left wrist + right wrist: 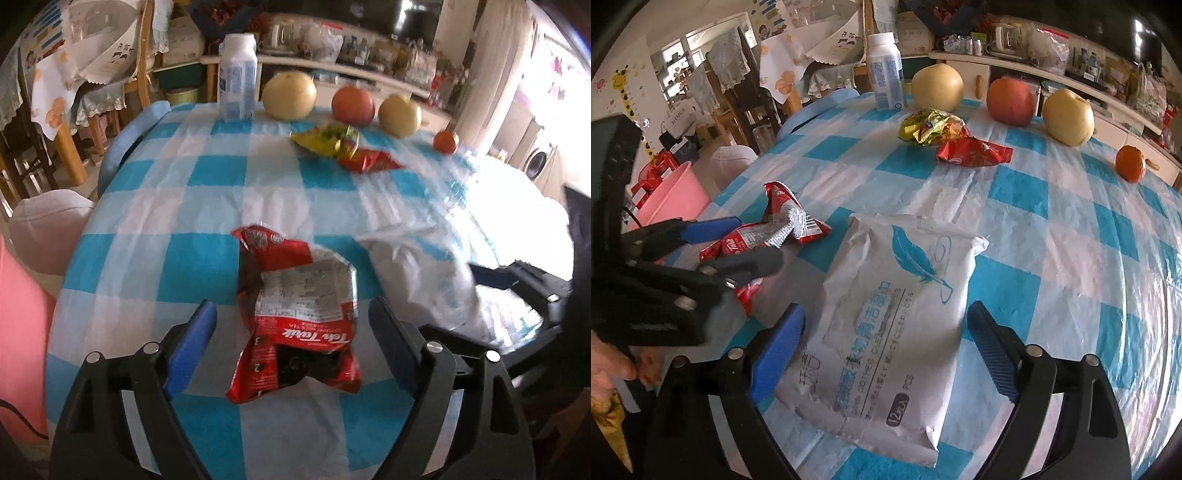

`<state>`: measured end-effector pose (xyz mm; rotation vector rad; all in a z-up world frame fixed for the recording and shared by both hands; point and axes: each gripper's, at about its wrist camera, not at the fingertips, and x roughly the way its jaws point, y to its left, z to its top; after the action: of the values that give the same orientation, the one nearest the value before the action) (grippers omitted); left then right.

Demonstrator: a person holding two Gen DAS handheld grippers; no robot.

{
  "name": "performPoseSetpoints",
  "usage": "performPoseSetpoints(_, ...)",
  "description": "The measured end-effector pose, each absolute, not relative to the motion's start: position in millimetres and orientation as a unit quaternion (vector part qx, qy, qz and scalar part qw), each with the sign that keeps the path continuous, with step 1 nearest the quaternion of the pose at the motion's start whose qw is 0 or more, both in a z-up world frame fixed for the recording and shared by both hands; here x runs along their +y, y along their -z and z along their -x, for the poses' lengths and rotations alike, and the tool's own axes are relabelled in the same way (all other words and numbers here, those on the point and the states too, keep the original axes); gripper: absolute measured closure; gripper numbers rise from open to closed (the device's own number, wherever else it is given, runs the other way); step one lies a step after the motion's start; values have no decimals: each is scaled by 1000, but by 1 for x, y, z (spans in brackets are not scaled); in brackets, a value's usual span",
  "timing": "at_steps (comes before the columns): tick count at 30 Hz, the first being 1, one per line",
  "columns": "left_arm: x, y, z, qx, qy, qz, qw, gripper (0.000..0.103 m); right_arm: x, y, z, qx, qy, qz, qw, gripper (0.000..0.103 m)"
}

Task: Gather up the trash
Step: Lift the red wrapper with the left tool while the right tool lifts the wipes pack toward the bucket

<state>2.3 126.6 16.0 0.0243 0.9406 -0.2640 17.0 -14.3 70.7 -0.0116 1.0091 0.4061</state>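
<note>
In the left wrist view, the left gripper (291,314) stands spread wide around the red wrapper (295,317), just beside the white pack (417,273); both pads should close evenly on the crumpled middle. In the right wrist view, the right gripper (886,321) gapes, straddling the white pack (886,314), pads apparently not pressing; it should pinch across the flat width.

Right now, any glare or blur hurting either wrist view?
Left wrist: window glare blows out the right side of the tablecloth, and the white wipes pack is smeared. Right wrist: evenly lit, wipes pack print readable; both views bend at the edges from fisheye.
</note>
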Motion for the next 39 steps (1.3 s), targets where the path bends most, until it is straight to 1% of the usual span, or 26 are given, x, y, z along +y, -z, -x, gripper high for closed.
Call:
performPoseSetpoints(2,125,-11,-4,460,115,-21,880,21,-12,-70,-15,480,-193,10,856,14)
performPoseSetpoints(6,127,-11,-4,454,100,-31,885,40,-7,-69,-13,477,-188,24,858,13)
performPoseSetpoints(8,128,-12,-3,454,100,-29,885,41,-5,-68,-13,474,-184,31,861,13)
performPoseSetpoints(10,128,-13,-2,453,103,-28,885,44,-3,-68,-12,469,-177,42,864,21)
performPoseSetpoints(13,130,-14,-2,454,107,-19,884,44,-3,-69,-10,464,-173,42,868,24)
performPoseSetpoints(19,137,-23,1,447,113,0,888,45,-1,-71,-9,450,-163,41,877,27)
performPoseSetpoints(30,163,-53,13,412,109,22,905,45,6,-88,-5,432,-172,8,885,28)
performPoseSetpoints(39,208,-84,25,374,84,60,922,45,24,-103,4,427,-189,-19,884,28)
